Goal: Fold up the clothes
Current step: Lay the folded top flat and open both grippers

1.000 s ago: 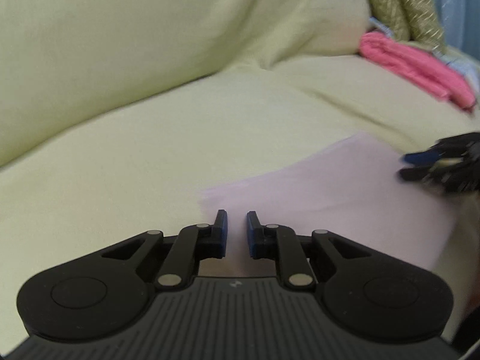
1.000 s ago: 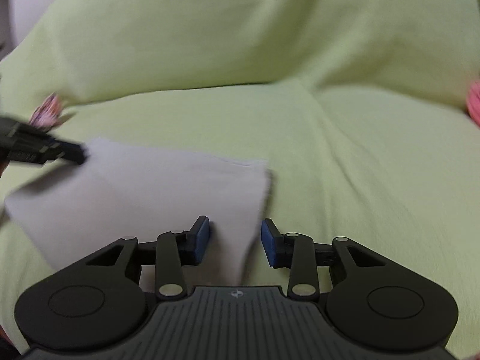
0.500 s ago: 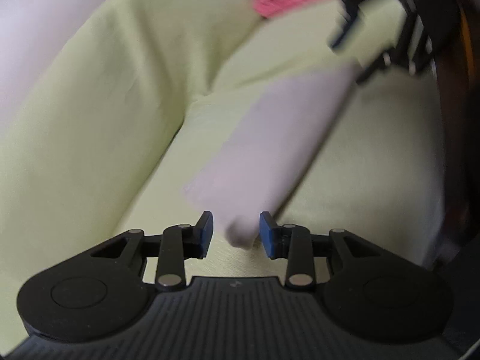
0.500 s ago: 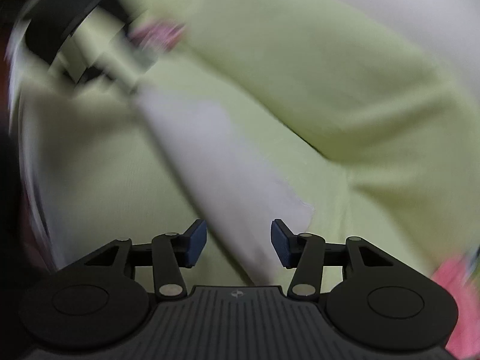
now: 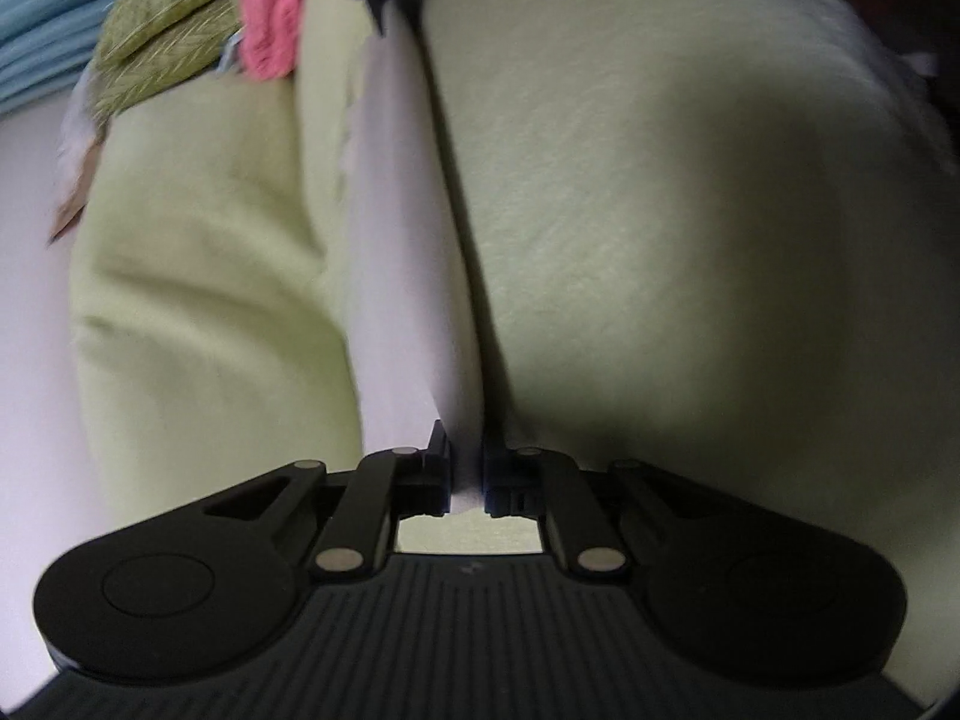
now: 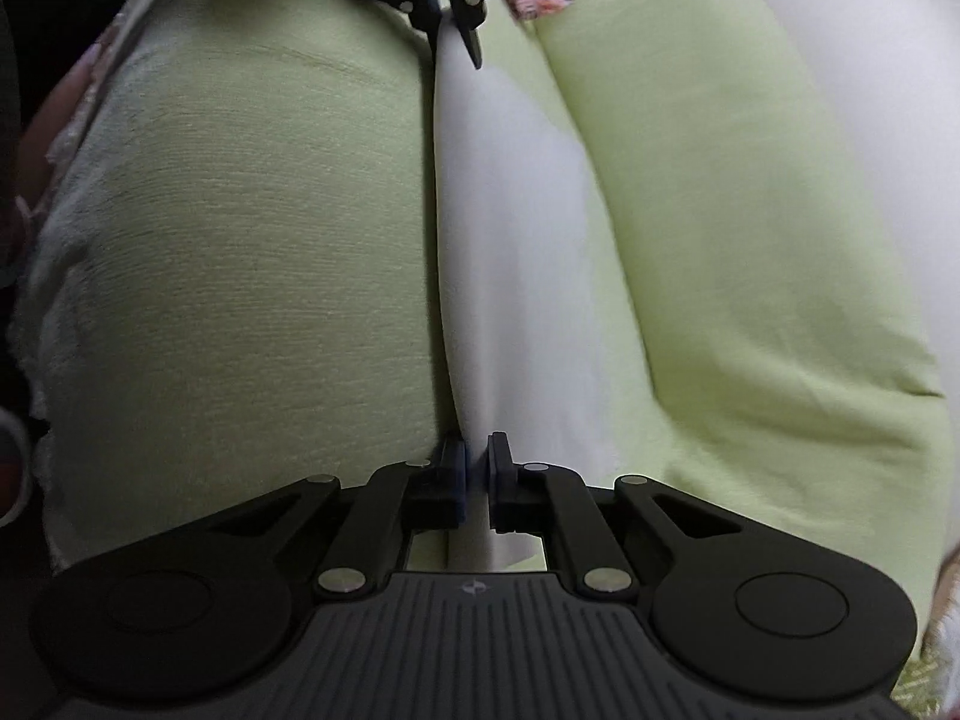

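Since a second ago the pale lilac cloth [image 5: 414, 252] has been lifted off flat and stretched edge-on, both views rolled sideways. It hangs over the yellow-green sofa cover [image 5: 660, 210], from 6 to 12 o'clock. Left gripper [image 5: 467, 468] and right gripper [image 6: 477, 480] are closing, each clenched on a cloth end. Pink garment [image 5: 267, 18] at 11 o'clock.

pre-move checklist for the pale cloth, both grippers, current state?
1. Left gripper closing on pale cloth, cloth between pads: ok.
2. Right gripper closing on the cloth's opposite end: ok.
3. Cloth strung between both grippers over the green sofa cover: ok.
4. Layers and edges aligned: cannot tell, blurred.
5. Pink garment apart from the cloth: ok.
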Available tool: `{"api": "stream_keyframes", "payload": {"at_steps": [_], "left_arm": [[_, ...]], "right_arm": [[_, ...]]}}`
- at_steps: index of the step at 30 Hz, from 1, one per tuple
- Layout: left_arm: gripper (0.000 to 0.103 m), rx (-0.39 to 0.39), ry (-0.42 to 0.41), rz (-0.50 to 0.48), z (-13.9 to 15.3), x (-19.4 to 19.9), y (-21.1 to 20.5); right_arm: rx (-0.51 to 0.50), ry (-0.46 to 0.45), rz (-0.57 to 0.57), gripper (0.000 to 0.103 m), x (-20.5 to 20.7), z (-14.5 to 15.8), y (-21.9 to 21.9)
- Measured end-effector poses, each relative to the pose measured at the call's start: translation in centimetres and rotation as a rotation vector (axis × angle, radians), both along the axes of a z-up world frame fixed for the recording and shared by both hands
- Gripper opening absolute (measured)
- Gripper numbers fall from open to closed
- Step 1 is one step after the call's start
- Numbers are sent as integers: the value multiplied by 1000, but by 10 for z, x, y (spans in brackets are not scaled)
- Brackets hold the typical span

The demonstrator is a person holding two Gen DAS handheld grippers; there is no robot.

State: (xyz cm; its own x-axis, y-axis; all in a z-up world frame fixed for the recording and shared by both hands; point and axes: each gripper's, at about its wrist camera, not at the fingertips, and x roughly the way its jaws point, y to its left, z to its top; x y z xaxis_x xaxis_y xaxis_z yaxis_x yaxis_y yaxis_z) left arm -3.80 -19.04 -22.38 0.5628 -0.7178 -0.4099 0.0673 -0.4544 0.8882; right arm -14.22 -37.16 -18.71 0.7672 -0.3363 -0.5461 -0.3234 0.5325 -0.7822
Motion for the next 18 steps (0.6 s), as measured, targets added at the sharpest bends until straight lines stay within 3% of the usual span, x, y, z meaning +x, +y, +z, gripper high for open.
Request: {"api": "stream_keyframes", "payload": {"at_steps": [3,6,10,13,15,18], "left_arm": [[8,21,39,22,8,6,7],[10,14,114,141,24,11,17],[13,-154,579,379,89,15,17],[13,-343,978,509,131,24,-4],[13,-442,1115,548,139,28,-24],[13,-517,1195,658,131,36,-59]], "right_arm": [[32,68,-52,10,-2,6,-10],[106,114,-190,10,-18,12,-30],[465,-43,-387,10,-33,55,-58],[785,-202,-456,10,-22,76,-67],[967,-264,-497,10,-4,75,-70],[1173,-276,-568,10,25,63,-69]]}}
